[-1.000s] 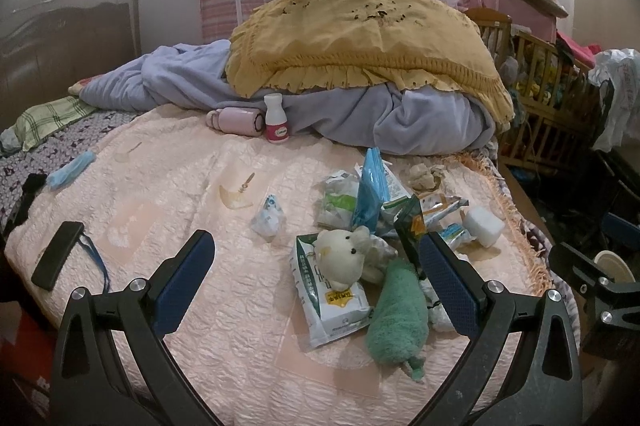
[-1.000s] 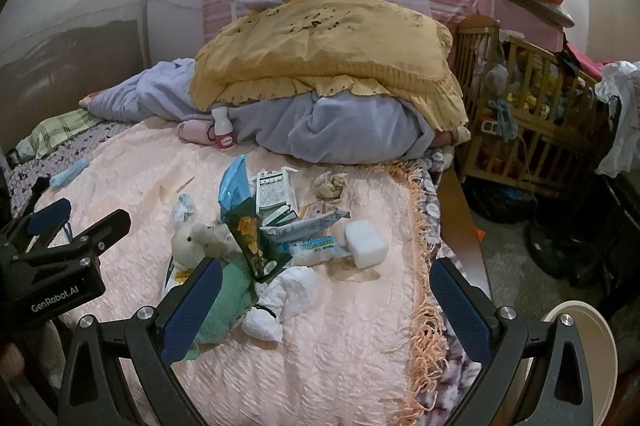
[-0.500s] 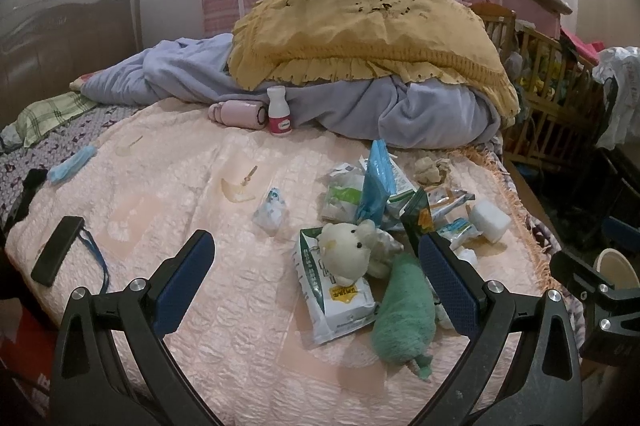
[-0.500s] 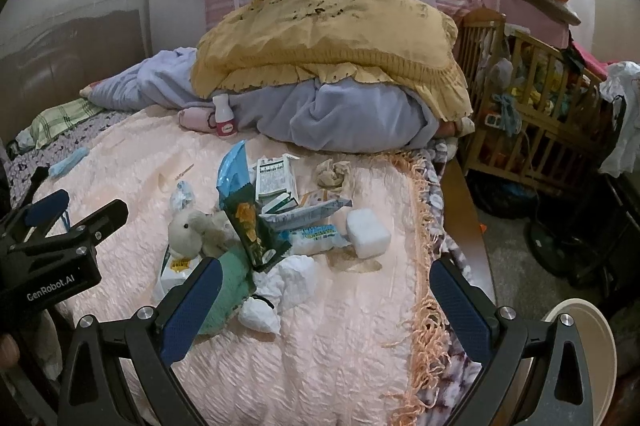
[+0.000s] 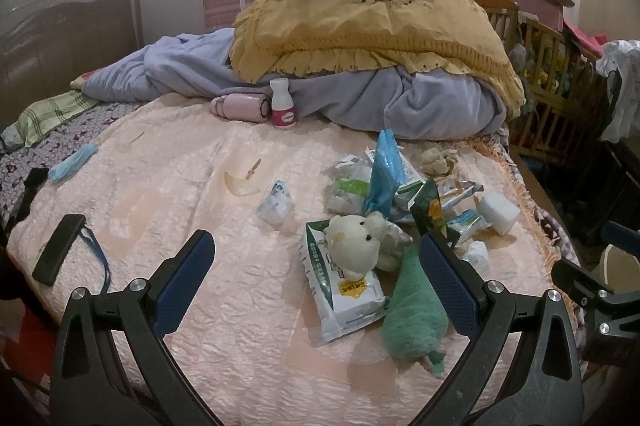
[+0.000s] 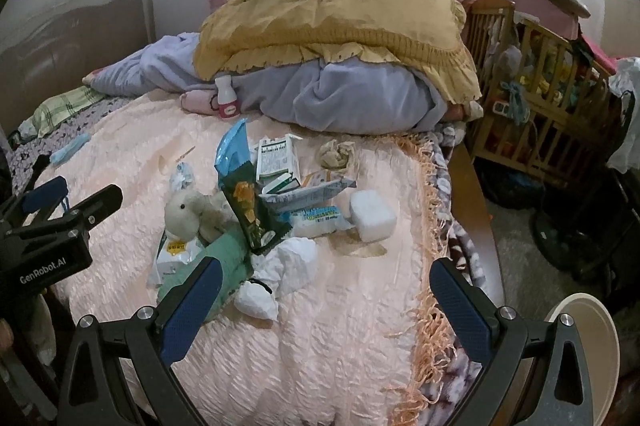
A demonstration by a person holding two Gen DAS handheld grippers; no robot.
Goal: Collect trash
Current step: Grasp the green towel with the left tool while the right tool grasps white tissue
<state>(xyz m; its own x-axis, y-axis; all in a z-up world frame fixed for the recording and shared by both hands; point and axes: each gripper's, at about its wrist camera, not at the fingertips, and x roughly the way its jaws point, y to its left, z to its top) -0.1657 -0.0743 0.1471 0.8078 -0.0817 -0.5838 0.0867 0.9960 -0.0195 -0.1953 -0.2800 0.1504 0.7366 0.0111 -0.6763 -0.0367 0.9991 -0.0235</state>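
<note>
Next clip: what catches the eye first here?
A heap of wrappers and a plush rabbit litter the middle of the pink bedspread. Behind it, a yellow frilled pillow tops a lilac blanket. Both grippers, left and right, hover open and empty.

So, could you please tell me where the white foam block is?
The white foam block lies on the pink quilt near its fringed right edge, just right of the wrapper pile.

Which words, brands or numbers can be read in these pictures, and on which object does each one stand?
"GenRobot.AI": on the black body of the left gripper, seen in the right wrist view.
White carton: printed lines, too blurred to read.
White wipes pack: green characters and a yellow badge, unreadable.
Small white bottle: pink label, too small to read.
Blue-and-white wrapper: print is blurred.
</note>
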